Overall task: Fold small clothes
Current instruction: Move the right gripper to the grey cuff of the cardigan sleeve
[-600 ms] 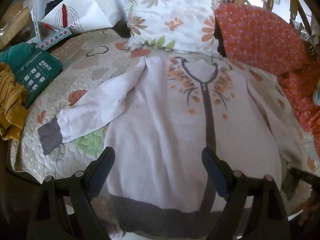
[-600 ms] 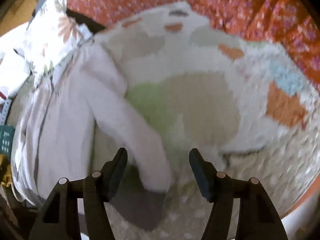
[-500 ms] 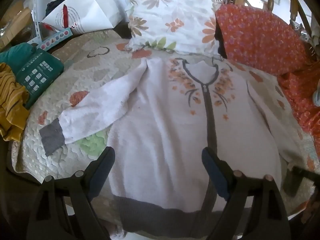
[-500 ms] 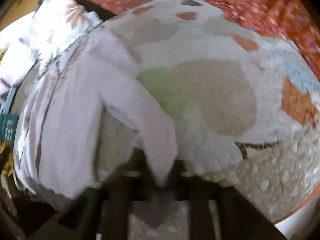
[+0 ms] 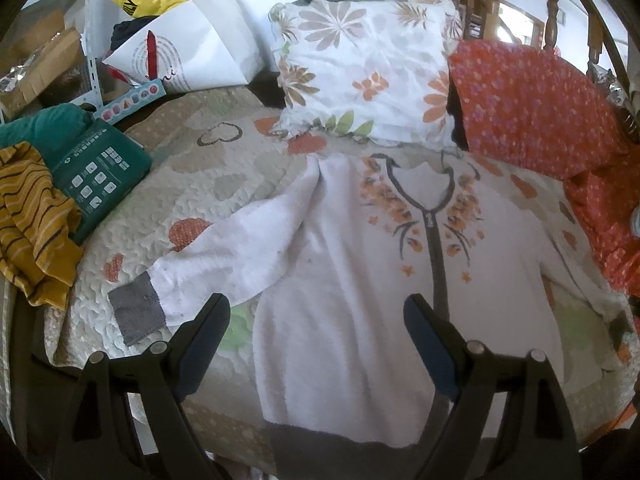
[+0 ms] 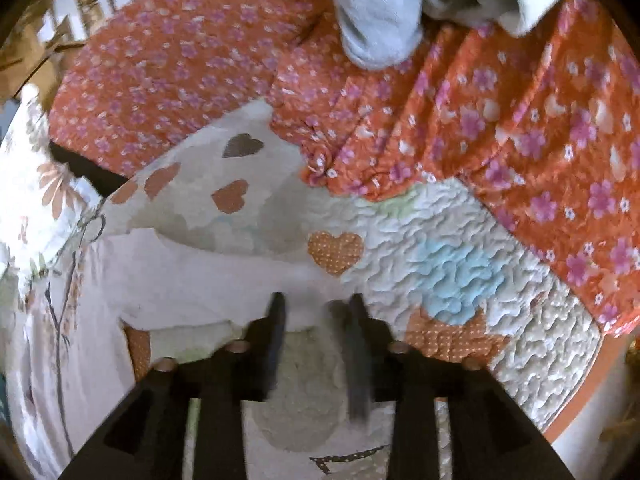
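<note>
A small white fleece zip jacket (image 5: 360,300) with orange flowers and grey trim lies face up on the quilt. Its left sleeve (image 5: 224,264) with a grey cuff (image 5: 136,312) stretches out to the left. My left gripper (image 5: 316,344) is open and empty, hovering over the jacket's lower body. In the right wrist view my right gripper (image 6: 316,320) is shut on the jacket's right sleeve (image 6: 208,280), holding its end pulled out and lifted over the quilt.
A patchwork quilt (image 5: 224,184) covers the bed. A floral pillow (image 5: 368,64) and an orange flowered blanket (image 6: 480,128) lie at the back. A green box (image 5: 100,176) and a yellow striped garment (image 5: 32,216) sit at the left. Light blue clothes (image 6: 380,12) rest on the blanket.
My right gripper has closed on the right sleeve's end and drawn it up and outward. My left gripper has backed away slightly from the jacket, still open.
</note>
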Demonstrator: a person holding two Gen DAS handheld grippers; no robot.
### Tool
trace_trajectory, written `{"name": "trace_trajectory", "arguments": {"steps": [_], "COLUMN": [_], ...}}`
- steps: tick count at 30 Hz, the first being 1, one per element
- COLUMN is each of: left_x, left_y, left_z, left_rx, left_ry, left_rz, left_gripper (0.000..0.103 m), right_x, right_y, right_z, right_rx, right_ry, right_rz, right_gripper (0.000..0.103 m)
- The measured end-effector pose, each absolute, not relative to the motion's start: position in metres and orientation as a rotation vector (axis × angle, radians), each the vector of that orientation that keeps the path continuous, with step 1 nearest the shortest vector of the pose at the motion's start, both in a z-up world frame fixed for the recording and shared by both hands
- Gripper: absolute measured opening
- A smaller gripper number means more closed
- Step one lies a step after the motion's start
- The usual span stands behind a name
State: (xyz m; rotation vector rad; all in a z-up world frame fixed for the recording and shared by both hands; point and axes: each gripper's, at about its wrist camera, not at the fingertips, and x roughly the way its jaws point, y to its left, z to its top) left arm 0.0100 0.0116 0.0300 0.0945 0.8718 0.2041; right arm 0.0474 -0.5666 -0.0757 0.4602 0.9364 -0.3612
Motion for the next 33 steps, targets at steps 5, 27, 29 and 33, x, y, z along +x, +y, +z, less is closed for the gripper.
{"name": "trace_trajectory", "arguments": {"steps": [5,27,29,33], "left_x": [0.020,0.141,0.139,0.136], "left_y": [0.006,-0.025,-0.030,-0.035], "left_z": [0.024,-0.049,-0.053,-0.050], "left_rx": [0.103,-0.023,-0.003,0.040], "left_ry": [0.900,0.909,0.911,0.884], "left_rz": [0.173,-0.045,-0.049,-0.059], "left_gripper": [0.088,0.088,0.088,0.088], "right_x": [0.041,0.116,0.123,0.134], "right_y": [-0.552,-0.510,-0.510,-0.528], "right_z": [-0.078,-0.153,-0.160,-0.134], "right_rx": [0.479,-0.232,-0.230,-0.103], "right_ry": [0.950,1.265,1.268,1.227], "right_rz": [-0.294,-0.047,-0.053,-0.063], "right_gripper": [0.040,0.037,0.009,0.002]}}
